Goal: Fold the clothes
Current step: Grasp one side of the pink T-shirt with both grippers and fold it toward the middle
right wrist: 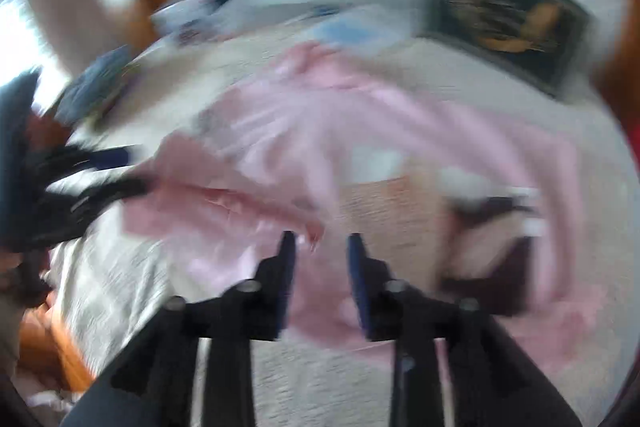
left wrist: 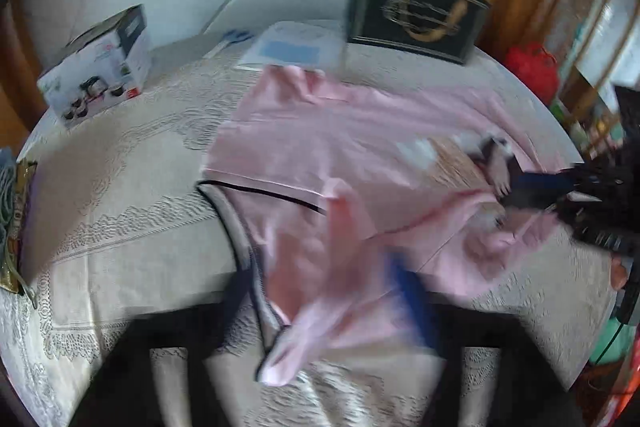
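– Where is the shirt (left wrist: 340, 155)?
– Spread on the table (left wrist: 120, 187), right of the middle. It is pink, rumpled and partly doubled over, with a dark trim along one edge and a print on its right half.

– And the left tongs (left wrist: 324, 295)?
– Over its near part, released. The fingers stand far apart, and a trimmed end of the shirt trails toward the near edge between them. Everything there is blurred, but the pads do not press on the cloth.

– The right tongs (right wrist: 320, 247)?
– At the shirt's right side, by the print. Their own camera shows the fingers partly apart, with a pink fold running up into the gap. I cannot tell whether they are grasping it; the picture is too smeared.

– What covers the table?
– A pale lace cloth.

– And around the shirt?
– Papers (left wrist: 296, 43) with a blue patch, just beyond its far end. A dark framed picture (left wrist: 416, 11) stands far right, leaning at the wall. A white printed box (left wrist: 96, 67) sits far left, well apart from the shirt. A red bag (left wrist: 532, 67) lies off the table's right side.
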A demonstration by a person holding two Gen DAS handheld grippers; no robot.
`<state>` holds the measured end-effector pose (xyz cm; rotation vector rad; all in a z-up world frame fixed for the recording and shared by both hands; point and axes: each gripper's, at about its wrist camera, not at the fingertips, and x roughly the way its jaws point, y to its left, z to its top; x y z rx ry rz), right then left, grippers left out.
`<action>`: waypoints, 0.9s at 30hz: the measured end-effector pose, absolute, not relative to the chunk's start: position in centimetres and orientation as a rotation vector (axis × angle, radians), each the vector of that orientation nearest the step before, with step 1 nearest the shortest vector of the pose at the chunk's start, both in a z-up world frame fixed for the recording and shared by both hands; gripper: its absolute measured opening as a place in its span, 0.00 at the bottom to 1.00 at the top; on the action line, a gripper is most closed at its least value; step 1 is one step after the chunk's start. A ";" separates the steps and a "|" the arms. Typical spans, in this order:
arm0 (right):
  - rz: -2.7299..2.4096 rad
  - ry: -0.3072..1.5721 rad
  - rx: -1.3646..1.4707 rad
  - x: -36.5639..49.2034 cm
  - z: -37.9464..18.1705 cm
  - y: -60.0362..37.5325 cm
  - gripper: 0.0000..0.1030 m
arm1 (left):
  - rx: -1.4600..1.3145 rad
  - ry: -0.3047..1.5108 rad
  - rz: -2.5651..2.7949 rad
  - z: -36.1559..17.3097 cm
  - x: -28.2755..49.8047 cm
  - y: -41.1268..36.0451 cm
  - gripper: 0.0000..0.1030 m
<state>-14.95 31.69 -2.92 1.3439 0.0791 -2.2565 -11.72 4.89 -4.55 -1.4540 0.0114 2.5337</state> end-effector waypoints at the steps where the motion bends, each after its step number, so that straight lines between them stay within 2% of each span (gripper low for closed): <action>1: -2.312 0.020 1.356 -15.5 -2.6 33.4 0.35 | -1.437 0.006 2.547 -4.5 -11.6 4.2 0.91; 5: -2.489 -0.199 1.421 -13.9 -2.8 42.1 0.45 | -1.512 -0.001 2.507 -6.7 -10.6 2.0 0.91; 8: -2.593 -0.281 1.533 -12.1 -4.6 48.5 0.46 | -1.612 0.021 2.473 -9.5 -10.8 1.7 0.91; 13: -2.634 -0.505 1.669 -10.8 -7.3 57.5 0.46 | -1.594 -0.005 2.460 -10.4 -11.1 3.5 0.91; 16: -2.580 -0.495 1.692 -11.8 -8.3 58.4 0.51 | -1.597 0.021 2.452 -10.8 -11.9 4.8 0.91; 17: -2.566 -0.466 1.700 -12.4 -8.5 57.9 0.56 | -1.628 0.042 2.444 -11.4 -12.4 5.3 0.91; 19: -2.538 -0.367 1.713 -13.3 -9.1 56.3 0.60 | -1.677 0.047 2.436 -12.4 -12.8 5.6 0.91; 21: -2.528 -0.220 1.723 -13.3 -9.8 54.5 0.60 | -1.731 0.040 2.433 -13.5 -13.0 5.8 0.84; 23: -2.521 -0.047 1.732 -13.0 -10.7 52.8 0.60 | -1.788 -0.015 2.409 -14.4 -12.7 5.4 0.52; 24: -2.516 0.042 1.738 -12.9 -11.2 52.0 0.60 | -1.787 -0.021 2.422 -14.2 -12.3 5.1 0.46; 25: -2.518 0.141 1.768 -12.8 -11.9 51.4 0.38 | -1.786 -0.026 2.434 -14.1 -12.0 4.9 0.34; 26: -2.515 0.192 1.807 -12.9 -12.7 51.3 0.05 | -1.786 -0.033 2.444 -13.9 -11.6 4.7 0.29; 27: -2.522 0.131 1.826 -12.9 -12.6 51.9 0.05 | -1.789 -0.049 2.447 -13.8 -11.1 4.3 0.26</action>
